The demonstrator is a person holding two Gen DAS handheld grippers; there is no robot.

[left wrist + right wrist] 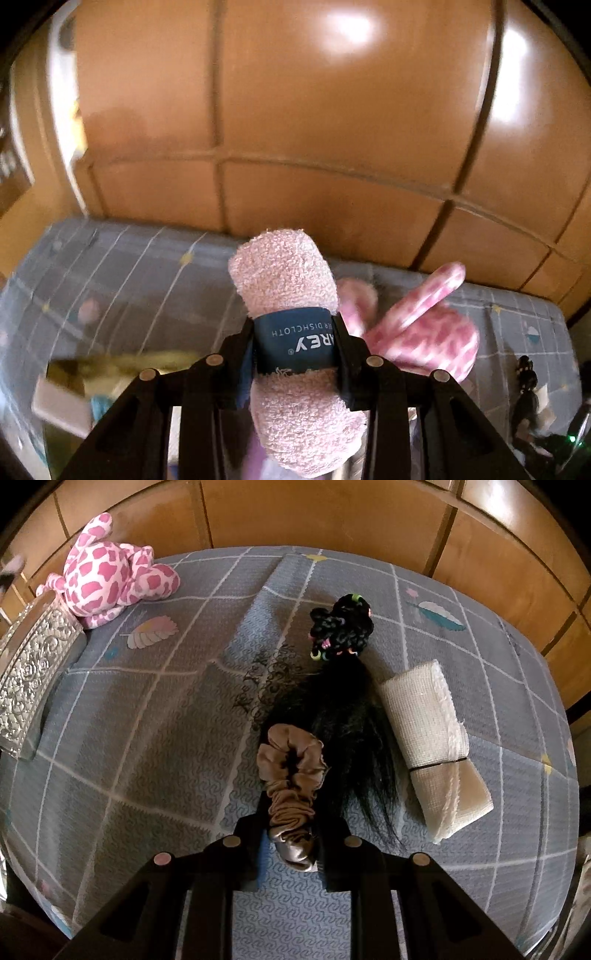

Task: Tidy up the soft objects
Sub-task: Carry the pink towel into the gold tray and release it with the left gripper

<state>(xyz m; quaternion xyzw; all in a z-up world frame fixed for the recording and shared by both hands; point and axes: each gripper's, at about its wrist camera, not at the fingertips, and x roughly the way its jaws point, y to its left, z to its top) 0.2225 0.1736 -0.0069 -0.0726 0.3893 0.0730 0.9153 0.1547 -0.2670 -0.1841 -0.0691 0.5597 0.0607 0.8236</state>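
L wrist: left tool (295,347) raised, tilted down w/ dishcloth roll (284,273)

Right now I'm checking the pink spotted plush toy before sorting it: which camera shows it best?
The right wrist view: the plush toy lies sharp and whole at the far left of the bedcover, beside an embossed silver box. In the left wrist view it is blurred and partly hidden behind the rolled pink dishcloth.
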